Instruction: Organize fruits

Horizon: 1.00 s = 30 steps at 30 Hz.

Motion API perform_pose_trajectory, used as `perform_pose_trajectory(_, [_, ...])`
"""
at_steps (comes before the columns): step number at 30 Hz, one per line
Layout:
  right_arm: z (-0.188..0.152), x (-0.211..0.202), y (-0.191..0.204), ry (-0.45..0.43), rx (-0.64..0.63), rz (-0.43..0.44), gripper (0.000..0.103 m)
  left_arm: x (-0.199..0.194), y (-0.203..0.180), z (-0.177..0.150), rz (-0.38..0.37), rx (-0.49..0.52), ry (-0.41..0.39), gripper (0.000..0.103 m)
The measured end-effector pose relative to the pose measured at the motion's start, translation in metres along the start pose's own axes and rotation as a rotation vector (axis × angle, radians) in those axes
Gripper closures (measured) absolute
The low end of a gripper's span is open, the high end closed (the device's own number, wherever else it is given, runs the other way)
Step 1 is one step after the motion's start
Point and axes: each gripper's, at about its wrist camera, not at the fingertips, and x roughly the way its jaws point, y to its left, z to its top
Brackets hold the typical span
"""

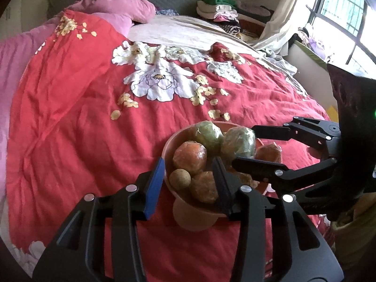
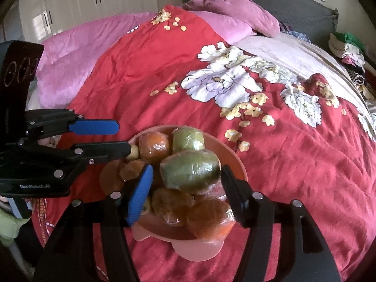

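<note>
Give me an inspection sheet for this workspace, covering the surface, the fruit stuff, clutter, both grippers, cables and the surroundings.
Surface: red floral quilt spread over a bed, rumpled.
Job's things: pink bowl resting on the quilt, heaped with plastic-wrapped fruit; two green fruits, several orange fruits, one small brown round fruit.
Clutter: folded clothes pile at the far side of the bed; pink pillows near the headboard.
Grippers: left gripper open, fingers astride the near rim of the bowl; right gripper open, fingers either side of a green fruit, contact unclear.
Cables: nothing seen.
Surroundings: white wardrobe, barred window, cream curtain.
</note>
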Motion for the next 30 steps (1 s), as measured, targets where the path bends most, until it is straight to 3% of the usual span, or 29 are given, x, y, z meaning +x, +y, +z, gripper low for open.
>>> perform_pose_trajectory(7, [-0.001, -0.012, 0.006, -0.025, -0.025, -0.025, 0.034, -0.01, -0.003, 0.001, 0.008, 0.002, -0.015, 0.063])
perform_pose_trajectory(17, [-0.013, -0.043, 0.018, -0.088, -0.02, -0.074, 0.014, -0.033, -0.007, -0.004, 0.019, -0.011, -0.053, 0.05])
perform_pose_trajectory(30, [-0.032, -0.077, 0.043, -0.168, 0.018, -0.104, 0.006, -0.078, -0.024, -0.021, 0.039, 0.013, -0.114, 0.028])
